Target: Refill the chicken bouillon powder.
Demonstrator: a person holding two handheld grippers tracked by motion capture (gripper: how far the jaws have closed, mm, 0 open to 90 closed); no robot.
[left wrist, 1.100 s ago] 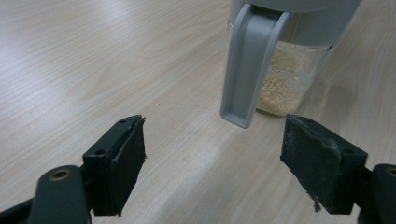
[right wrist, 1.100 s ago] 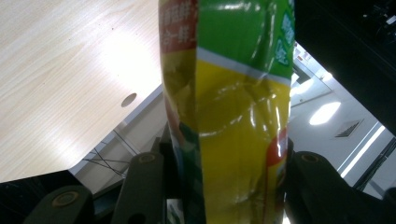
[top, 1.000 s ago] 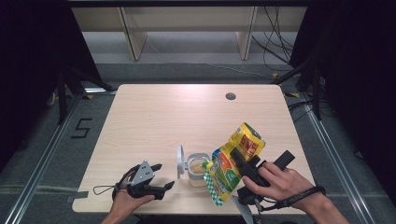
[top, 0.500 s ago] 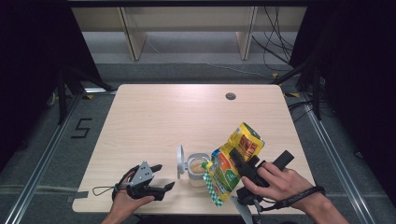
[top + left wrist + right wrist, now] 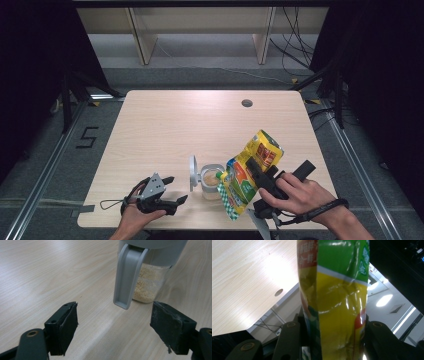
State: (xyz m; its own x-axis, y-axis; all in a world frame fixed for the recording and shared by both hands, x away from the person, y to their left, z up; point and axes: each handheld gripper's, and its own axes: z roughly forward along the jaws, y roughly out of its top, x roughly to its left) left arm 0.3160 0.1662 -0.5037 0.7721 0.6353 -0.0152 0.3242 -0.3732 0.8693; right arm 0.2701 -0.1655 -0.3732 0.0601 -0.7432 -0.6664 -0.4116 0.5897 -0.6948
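While our right gripper [image 5: 257,175] pinched the crinkled yellow-and-green foil bag [image 5: 247,172], tilted with its mouth over the clear plastic jar of tan granules [image 5: 212,180] near the table's [image 5: 175,125] front edge, our left gripper [image 5: 172,192] rested beside the jar, jaws spread and empty.

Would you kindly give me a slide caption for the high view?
Right gripper tilts a bag over an open jar; left gripper rests open beside it.
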